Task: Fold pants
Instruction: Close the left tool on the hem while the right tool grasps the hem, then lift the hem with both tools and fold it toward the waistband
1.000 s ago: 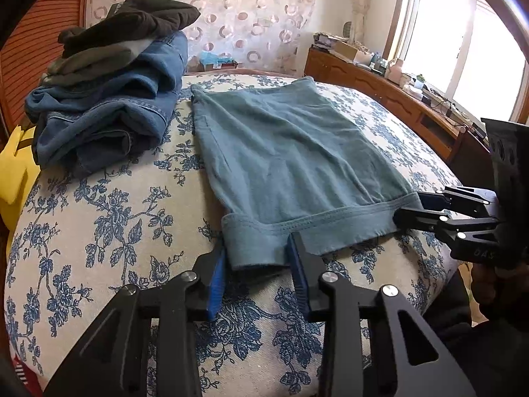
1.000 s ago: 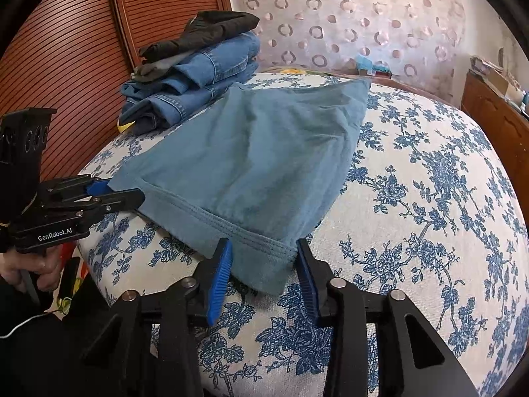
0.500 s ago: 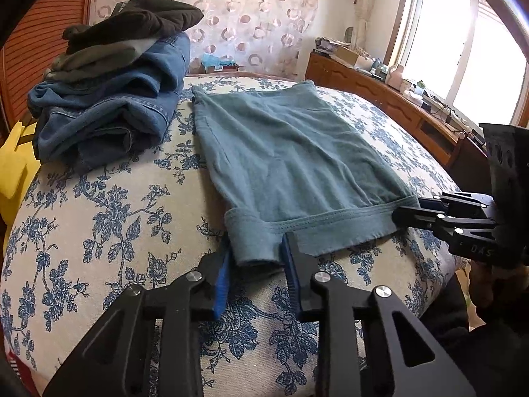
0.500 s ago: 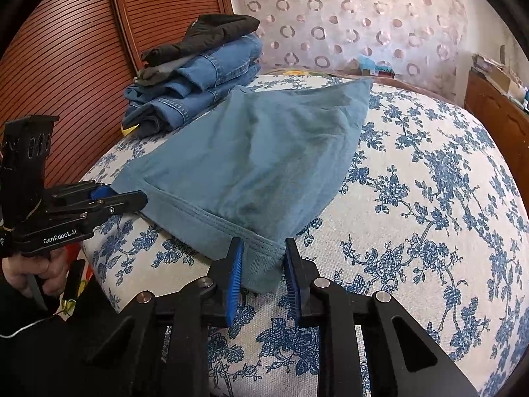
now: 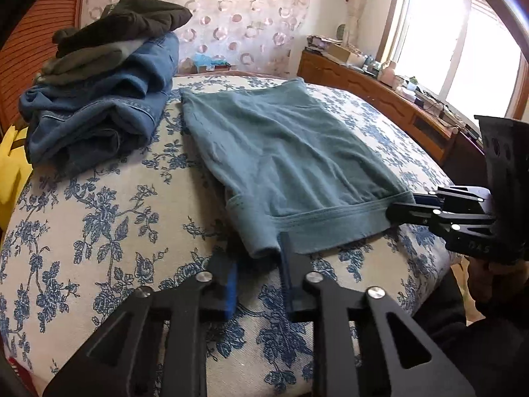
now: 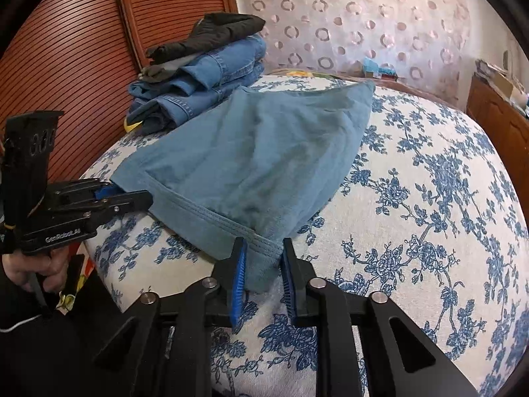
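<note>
Teal pants [image 5: 281,152] lie flat on the flowered bed [image 5: 99,215], hem edge towards me. My left gripper [image 5: 259,264] has its jaws closing on the hem's left corner, and the cloth is bunched between the blue pads. In the right wrist view the same pants [image 6: 258,152] show their right hem corner pinched between the closing pads of my right gripper [image 6: 263,264]. Each gripper also shows in the other's view: the right gripper [image 5: 393,211] at the hem's far end, the left gripper [image 6: 145,198] clamped at the cloth's edge.
A pile of folded jeans and dark clothes [image 5: 99,112] sits at the bed's back left, close to the pants. A wooden dresser [image 5: 380,92] under a window runs along the right. A slatted wooden door [image 6: 66,49] stands behind the pile. A hand [image 6: 33,264] holds the left gripper.
Both grippers' jaws have narrowed around the hem corners, and the cloth between them has bunched up. Neither gripper has shifted much.
</note>
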`<state>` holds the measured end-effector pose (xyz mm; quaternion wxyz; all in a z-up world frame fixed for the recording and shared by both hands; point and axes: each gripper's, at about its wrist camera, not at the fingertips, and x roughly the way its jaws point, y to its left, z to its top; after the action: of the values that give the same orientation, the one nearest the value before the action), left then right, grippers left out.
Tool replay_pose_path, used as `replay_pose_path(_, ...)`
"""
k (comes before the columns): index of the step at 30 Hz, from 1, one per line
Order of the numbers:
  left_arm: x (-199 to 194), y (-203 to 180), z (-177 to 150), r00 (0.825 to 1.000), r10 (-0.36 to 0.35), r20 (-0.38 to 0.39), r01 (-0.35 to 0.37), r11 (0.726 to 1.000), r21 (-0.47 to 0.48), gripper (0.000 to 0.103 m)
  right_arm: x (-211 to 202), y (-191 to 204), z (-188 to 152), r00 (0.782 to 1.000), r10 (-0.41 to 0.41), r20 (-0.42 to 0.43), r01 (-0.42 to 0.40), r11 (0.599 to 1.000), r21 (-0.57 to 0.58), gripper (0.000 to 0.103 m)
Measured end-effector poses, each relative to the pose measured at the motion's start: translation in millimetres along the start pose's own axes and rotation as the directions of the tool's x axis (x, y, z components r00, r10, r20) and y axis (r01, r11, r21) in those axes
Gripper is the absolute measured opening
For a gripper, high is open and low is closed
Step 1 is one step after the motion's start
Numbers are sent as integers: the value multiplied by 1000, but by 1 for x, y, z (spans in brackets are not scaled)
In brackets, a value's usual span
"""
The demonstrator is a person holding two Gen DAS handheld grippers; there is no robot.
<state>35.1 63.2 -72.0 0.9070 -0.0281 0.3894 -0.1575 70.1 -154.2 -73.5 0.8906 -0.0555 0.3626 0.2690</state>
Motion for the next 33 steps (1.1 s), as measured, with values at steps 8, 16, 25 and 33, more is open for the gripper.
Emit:
replay_pose_path(8,-21,-8,-8,999,-34,12,34,999,1,16,-21,-1,-5,999,51,5,-51,999,-1,14)
replay_pose_path(16,-53,-14,8,995,-44,91,42,999,27,16,-60,2,8,994,79,78,-78,997,-14,14)
replay_pose_path(25,-40,-2,47,992,-8,123,3,999,35,16,-52,-1,42,991,30,130,-23,998,-58,14)
replay_pose_path(33,-11,9,79,993,40,110,-46,997,56,16,-14,-11,72,993,4,121,2,999,-47,14)
